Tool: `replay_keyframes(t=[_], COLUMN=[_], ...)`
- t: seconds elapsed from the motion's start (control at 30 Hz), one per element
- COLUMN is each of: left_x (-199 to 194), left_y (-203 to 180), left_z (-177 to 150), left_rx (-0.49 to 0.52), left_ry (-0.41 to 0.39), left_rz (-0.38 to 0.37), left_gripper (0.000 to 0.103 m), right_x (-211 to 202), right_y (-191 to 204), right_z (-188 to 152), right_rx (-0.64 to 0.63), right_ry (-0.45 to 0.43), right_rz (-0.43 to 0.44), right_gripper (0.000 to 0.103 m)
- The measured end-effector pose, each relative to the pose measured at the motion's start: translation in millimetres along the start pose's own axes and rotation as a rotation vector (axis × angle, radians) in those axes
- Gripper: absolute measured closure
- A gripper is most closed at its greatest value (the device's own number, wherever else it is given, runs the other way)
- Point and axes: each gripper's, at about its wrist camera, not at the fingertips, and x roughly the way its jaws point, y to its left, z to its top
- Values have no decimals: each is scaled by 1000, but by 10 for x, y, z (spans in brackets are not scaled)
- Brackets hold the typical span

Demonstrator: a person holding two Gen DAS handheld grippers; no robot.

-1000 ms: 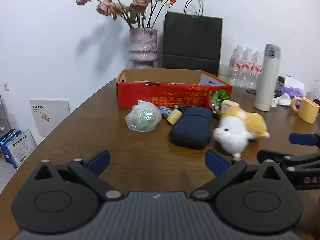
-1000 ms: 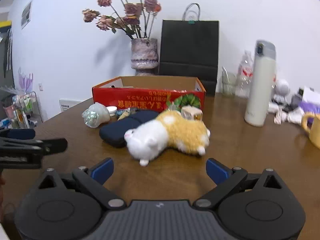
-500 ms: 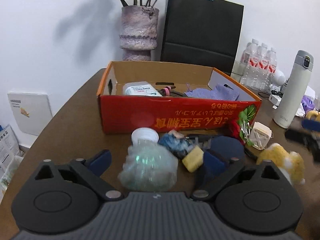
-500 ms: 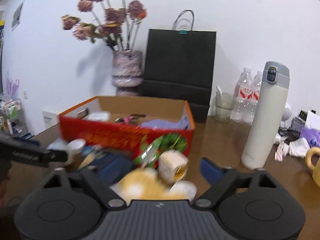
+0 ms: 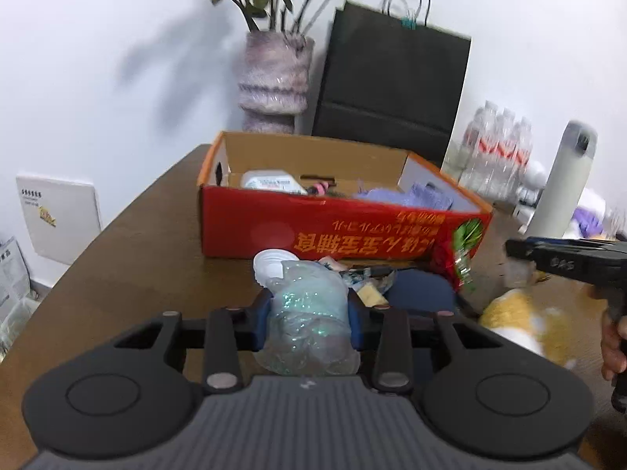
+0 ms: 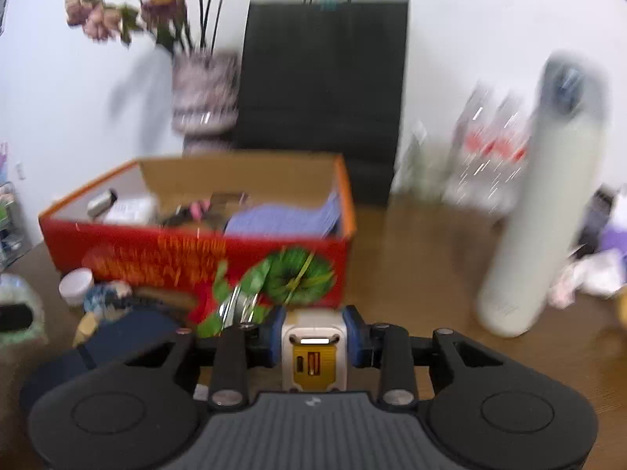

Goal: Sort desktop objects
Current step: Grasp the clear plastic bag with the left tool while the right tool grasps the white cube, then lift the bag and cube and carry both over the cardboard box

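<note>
Left hand-held gripper (image 5: 309,323): your jaws are closing, and the blue pads already press both sides of the crumpled clear bottle (image 5: 307,325), white cap pointing at the red box (image 5: 333,231).
Right hand-held gripper (image 6: 313,338): your jaws are closing on the white-and-yellow cube (image 6: 313,352), pads against its two sides.
Bottle's place: on the surface (image 5: 129,274), just in front of the red box's long front wall.
Cube's place: just in front of the red box's right front corner, near the green printed picture.
Writing: the box front carries yellow characters, upside down to you; too blurred to read.
Plush toy (image 5: 517,321): yellow and white, lying right of the bottle, in front of the box.
</note>
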Motion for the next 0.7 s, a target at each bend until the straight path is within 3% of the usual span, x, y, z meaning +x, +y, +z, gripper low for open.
replay_keyframes(t=[0.13,0.23,0.37,0.5,0.7], left_x=[-344,-518,-846,-1218,-1756], left_y=[-79,-174,-307,-455,-556], left_z=[-9,-71,-155,-204,-217], left_rx=[-19,7,20,62,75], left_ry=[-43,-39,-68,-126,-216], left_rz=[-8,23,8,11,2], left_gripper=[64,64,64,64,64], right_x=[-573,-857,-1212,-1559,-2158], right_y=[-40,22,144,182,216], right_z=[15,-91,-257,-328,-296], right_rx=[36,21,-29,-22,-39], right_ry=[-93,-90,-107,-126,-238], right_rz=[54,80,86,103,117], right_gripper=[72,72,72,72,72])
